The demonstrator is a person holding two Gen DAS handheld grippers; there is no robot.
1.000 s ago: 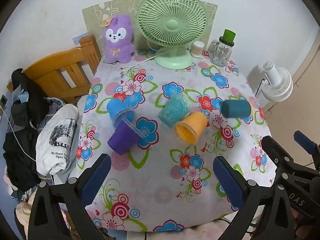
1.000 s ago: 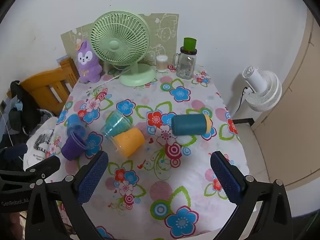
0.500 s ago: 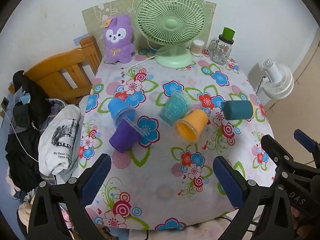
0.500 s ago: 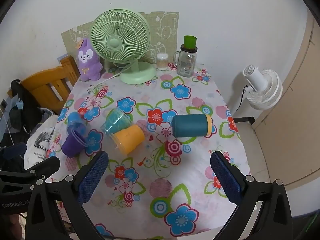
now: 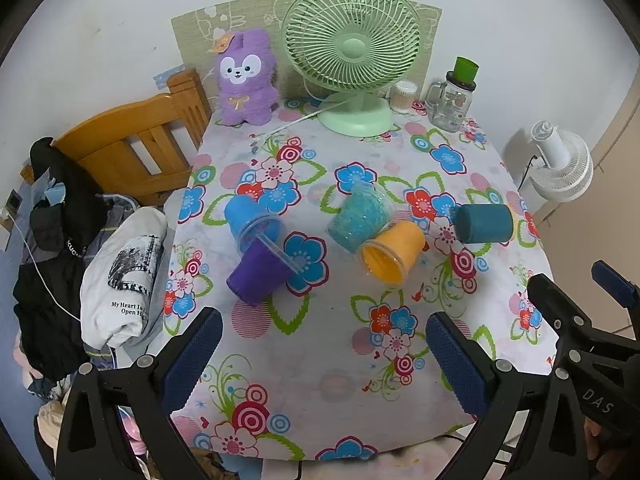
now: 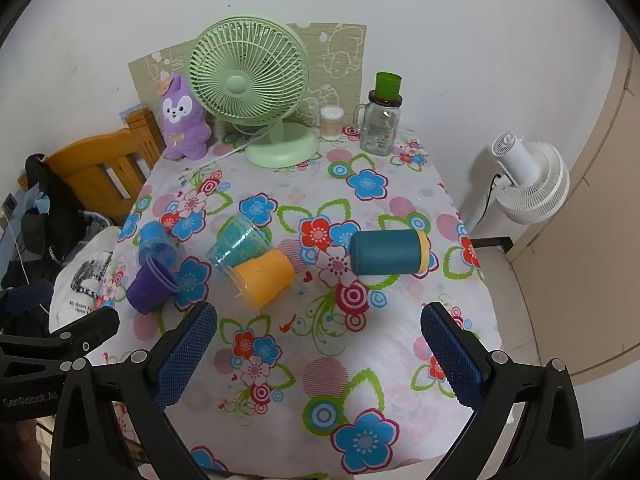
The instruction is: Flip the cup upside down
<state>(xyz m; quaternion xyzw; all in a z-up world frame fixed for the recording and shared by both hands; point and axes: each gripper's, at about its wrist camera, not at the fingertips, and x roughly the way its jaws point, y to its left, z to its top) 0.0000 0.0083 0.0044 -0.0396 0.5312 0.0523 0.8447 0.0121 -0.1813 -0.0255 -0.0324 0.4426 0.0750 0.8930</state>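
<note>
5 cups lie on their sides mid-frame on the desk [image 5: 400, 392]; the orange cup [image 5: 394, 250] touches the glittery teal cup [image 5: 360, 214]. Both left tongs [image 5: 324, 356] and right tongs [image 6: 318, 356] gape apart, empty. Each cup looks light, thin, slippery plastic: grip across its wall. Which cup is meant is unclear.

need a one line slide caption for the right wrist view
Open right gripper hovers over a floral tablecloth where five cups lie tipped, the dark teal cup nearest its reach.
</note>
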